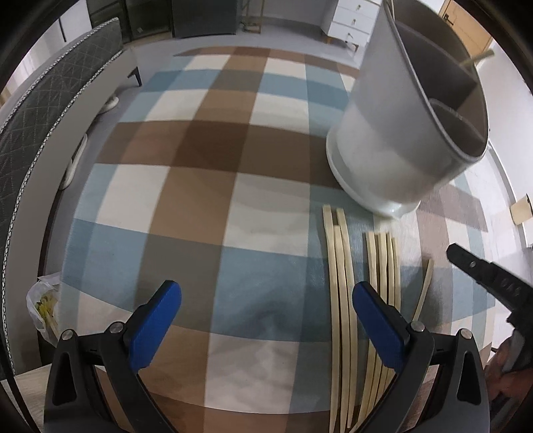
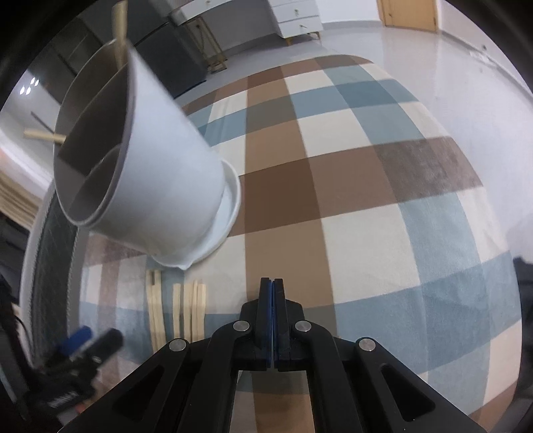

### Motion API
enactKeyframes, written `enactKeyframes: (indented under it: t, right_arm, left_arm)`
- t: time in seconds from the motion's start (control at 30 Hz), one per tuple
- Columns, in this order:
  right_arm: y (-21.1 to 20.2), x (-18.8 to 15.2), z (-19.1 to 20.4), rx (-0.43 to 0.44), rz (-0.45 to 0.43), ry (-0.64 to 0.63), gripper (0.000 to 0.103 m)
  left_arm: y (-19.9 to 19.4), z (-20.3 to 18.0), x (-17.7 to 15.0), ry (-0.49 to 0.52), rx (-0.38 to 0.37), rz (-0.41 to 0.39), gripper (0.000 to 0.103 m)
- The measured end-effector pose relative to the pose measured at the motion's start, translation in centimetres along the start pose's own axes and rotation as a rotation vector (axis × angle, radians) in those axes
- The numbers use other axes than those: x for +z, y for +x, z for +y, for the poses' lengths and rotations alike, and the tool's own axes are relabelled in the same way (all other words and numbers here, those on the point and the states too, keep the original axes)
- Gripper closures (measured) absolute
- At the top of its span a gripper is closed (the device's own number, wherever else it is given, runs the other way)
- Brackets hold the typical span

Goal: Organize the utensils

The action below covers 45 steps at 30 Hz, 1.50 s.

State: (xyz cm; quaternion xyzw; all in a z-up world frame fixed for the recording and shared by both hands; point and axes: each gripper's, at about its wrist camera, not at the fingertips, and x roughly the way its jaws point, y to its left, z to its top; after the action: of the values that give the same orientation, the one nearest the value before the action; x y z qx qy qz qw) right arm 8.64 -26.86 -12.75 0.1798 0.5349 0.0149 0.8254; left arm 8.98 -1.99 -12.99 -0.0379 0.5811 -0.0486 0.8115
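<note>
Chopsticks (image 1: 343,299) lie flat in a row on the checked rug (image 1: 206,160), all pale wood. My left tongs (image 1: 266,319) hang over them, wide open and holding nothing. One blue pad (image 1: 376,323) is right above the sticks and the other pad is off to the side over bare rug. My right tongs (image 2: 272,293) are squeezed tight together with nothing between them, and the sticks lie just to their left. A little further on, touching the far ends of the sticks or very near, stands the white pot (image 1: 399,133). It has walls inside that split it into parts. Two sticks (image 2: 120,30) poke out of its top.
</note>
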Motion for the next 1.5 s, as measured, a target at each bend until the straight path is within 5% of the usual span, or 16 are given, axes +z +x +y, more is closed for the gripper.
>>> enactKeyframes:
  t: [0.23,0.4,0.63,0.8,0.9,0.97,1.2,1.5]
  right_arm:
    - [-0.4,0.5,-1.1,0.044,0.001,0.072,0.099]
    - [-1.4,0.6,-0.9,0.051,-0.037,0.063,0.080]
    - [-1.8,0.8,-1.6,0.049,-0.055,0.094,0.070]
    - [-1.8,0.9,-1.9,0.045,-0.059,0.106,0.067]
    - [-1.7,0.9,-2.0,0.045,-0.050,0.102,0.067]
    - [-1.6,0.9,-2.1,0.042,-0.044,0.096,0.067]
    - [-0.7,0.7,-2.6,0.080,0.058,0.103,0.067]
    - [1.2,0.7,0.3,-0.002,0.161,0.046,0.067]
  left_arm:
    - [1.4,-1.0,-0.4,0.038,0.055,0.047,0.003]
    - [1.8,-0.7,-0.3,0.030,0.074,0.066,0.004]
    - [2.5,-1.0,0.7,0.044,0.094,0.068,0.009]
    - [2.8,-1.7,2.3,0.067,0.085,0.043,0.031]
    - [2.7,-2.5,3.1,0.088,0.074,0.025,0.060]
    - [2.8,-3.1,3.6,0.111,0.061,0.024,0.098]
    - [1.9,-2.1,3.0,0.059,-0.032,0.007,0.102]
    - [-4.2,1.5,2.7,-0.063,-0.190,-0.154,0.102]
